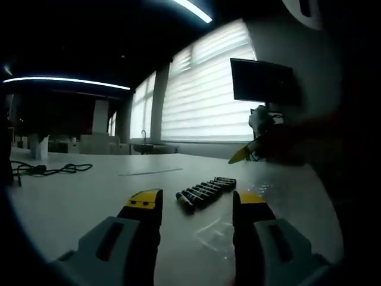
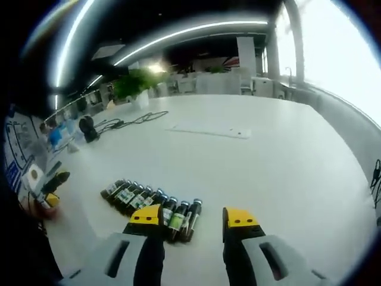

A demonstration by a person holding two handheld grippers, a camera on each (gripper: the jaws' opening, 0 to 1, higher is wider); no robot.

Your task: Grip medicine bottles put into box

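A wide white bench (image 2: 286,155) is seen stretching away beneath both grippers, with bright blinded windows (image 1: 205,89) beyond it at about one o'clock in the left gripper view and a dark wall screen (image 1: 261,80) beside them. A long flat strip (image 2: 208,130) is laid across the bench at twelve o'clock in the right gripper view, and a black cable (image 2: 134,119) is coiled at about eleven o'clock near a green plant (image 2: 138,80). The medicine bottles (image 2: 152,208) are laid on their sides in one tight row, touching one another, just ahead of the right gripper (image 2: 193,219) and toward its ten o'clock, with the last bottle partly hidden behind that gripper's left jaw tip. The same row (image 1: 205,190) is seen at twelve o'clock in the left gripper view, a little ahead of the left gripper (image 1: 196,205). The jaws of both grippers are held apart, with bare bench between them and nothing gripped. No box can be made out with certainty; some blurred items (image 2: 44,179) are noticed at nine o'clock in the right gripper view, but their nature cannot be told. By this showing the task is judged to be at its very start: no bottle has been lifted, the row appears whole, and every bottle is left to be gripped and boxed.
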